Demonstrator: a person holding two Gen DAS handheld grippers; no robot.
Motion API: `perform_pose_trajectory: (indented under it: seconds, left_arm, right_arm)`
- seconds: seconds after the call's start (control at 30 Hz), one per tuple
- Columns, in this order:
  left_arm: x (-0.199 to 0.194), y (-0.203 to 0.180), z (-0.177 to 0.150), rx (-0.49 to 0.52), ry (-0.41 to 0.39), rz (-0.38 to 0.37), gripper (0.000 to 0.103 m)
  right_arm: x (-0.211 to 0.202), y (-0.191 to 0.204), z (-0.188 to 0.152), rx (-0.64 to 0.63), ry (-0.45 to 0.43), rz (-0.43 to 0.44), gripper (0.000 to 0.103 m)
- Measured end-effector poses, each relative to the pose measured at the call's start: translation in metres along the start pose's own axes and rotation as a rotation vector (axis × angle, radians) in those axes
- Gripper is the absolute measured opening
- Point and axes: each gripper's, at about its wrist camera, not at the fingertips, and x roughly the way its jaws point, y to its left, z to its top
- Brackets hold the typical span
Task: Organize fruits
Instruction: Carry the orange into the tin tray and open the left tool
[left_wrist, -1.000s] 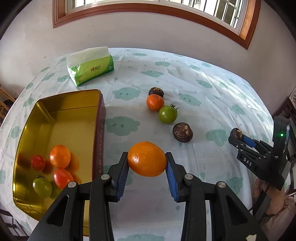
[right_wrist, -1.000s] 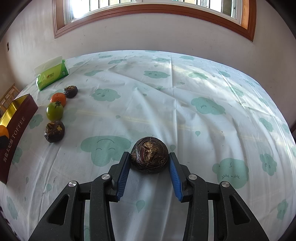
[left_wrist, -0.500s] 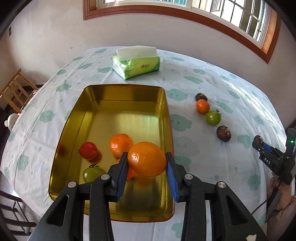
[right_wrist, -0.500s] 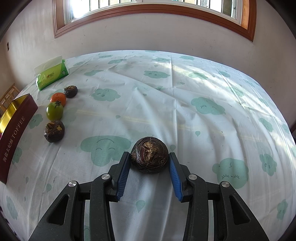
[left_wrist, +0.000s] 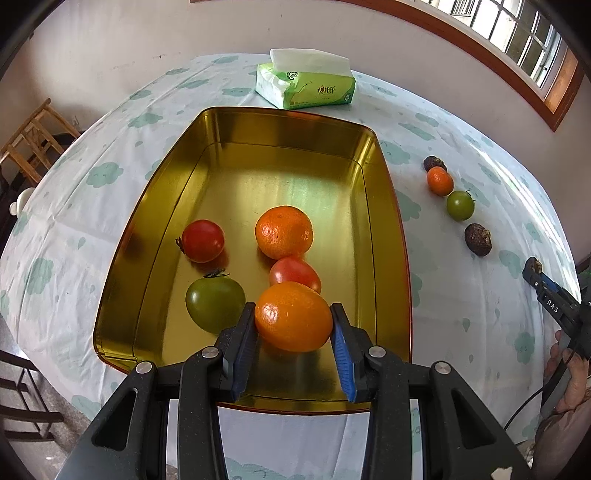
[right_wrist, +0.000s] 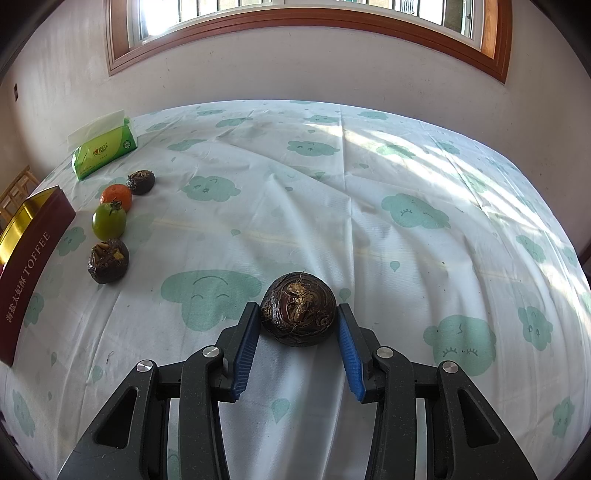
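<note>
Left tongs clamp an orange over the gold tin – tomatoes crowd beneath; right tongs grip a brown corm.

Place: a home dining room.
Table: cloud-print cloth.
Behind table: wood-framed window.
On table: tissue pack.
Beside table: wooden chair.
</note>
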Motion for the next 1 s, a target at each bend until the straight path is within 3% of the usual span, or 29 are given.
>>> perform_pose_trajectory:
  seconds: [1.0]
  left_arm:
    - [0.0109,0.0027,-0.0010,0.032,0.028,0.036,0.036]
  right_arm:
    - [-0.0001,0.0001,0.0002,-0.001,0.001,-0.002,0.043]
